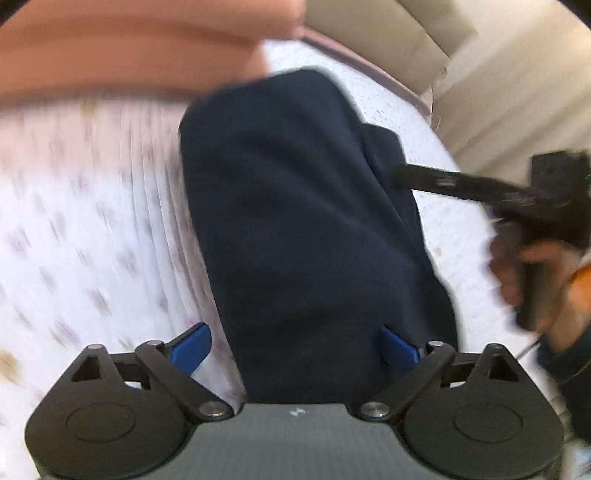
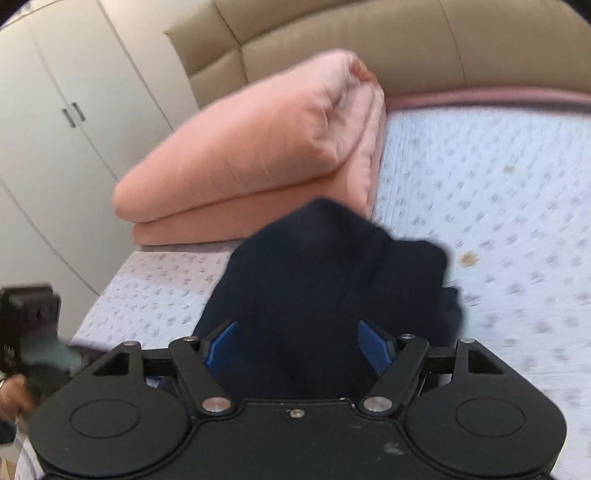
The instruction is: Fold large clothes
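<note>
A dark navy garment lies folded into a long bundle on the bed; it also shows in the right wrist view. My left gripper stands open, its blue fingers wide apart on either side of the garment's near end. My right gripper is open too, its blue fingers spread around the cloth's near edge. In the left wrist view the right gripper's black fingers reach into the garment's right side, held by a hand. Both views are motion-blurred.
The bed sheet is white with a small floral print. A folded pink quilt lies at the head of the bed, just behind the garment. A beige padded headboard and a white wardrobe stand beyond.
</note>
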### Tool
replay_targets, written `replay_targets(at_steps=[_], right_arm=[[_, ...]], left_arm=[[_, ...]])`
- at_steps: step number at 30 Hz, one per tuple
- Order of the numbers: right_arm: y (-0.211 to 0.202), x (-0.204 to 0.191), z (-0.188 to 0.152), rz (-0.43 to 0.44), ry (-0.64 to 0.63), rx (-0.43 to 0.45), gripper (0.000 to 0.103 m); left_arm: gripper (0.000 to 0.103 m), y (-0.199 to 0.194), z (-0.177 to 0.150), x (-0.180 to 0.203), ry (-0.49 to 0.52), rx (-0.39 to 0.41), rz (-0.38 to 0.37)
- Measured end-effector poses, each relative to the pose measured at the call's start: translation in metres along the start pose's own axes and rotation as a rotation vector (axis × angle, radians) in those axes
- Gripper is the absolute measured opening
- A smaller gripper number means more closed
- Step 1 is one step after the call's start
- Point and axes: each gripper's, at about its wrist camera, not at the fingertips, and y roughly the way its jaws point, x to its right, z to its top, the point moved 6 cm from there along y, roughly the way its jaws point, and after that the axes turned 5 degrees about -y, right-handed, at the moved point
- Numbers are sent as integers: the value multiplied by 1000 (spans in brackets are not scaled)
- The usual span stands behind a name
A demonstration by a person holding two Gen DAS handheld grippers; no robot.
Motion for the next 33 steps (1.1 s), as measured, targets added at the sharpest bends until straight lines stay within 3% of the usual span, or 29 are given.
replay_targets(at_steps=[2,3,5,8,11,15,18,22,23,25,27,31,33], right_arm=[[46,-1,8,-32,-26,-29,93],[60,-1,6,-45,-58,-30,101],[75,-2,10,-93,-79,32,103],[102,15,26,-120,23,72,103],[104,24,32,-108,43,67,103],[47,13,40,-163,-13,96,100],[-4,-19,21,-45,-186,108,103],[-39,-63,-58,183,-487,-89,103],[-40,-66,-81,179,-570,-137,103],[-30,-54,-120,43,-705,-236,103],[-35,-46,-141,3,-828,-174,103],[-41,-21,-127,-92,-688,-253,102],[-53,-6,-115,-123,-558,-285,100]], left_arm=[[101,5,-3,-6,-15,-10,-25],[101,7,-4,-6,-19,-17,-35],[102,13,-11,-6,-33,-66,-72],[103,19,-13,-5,3,-65,-66],[103,19,-17,1,38,-69,-38],[103,26,-20,7,88,-62,15],[103,33,-22,10,85,-62,28],[103,40,-21,20,132,-76,78],[103,42,-22,22,144,-79,92],[103,45,-22,25,165,-86,107],[103,47,-20,25,169,-94,111],[103,32,-20,22,141,-126,105],[103,21,-26,29,197,-155,110]])
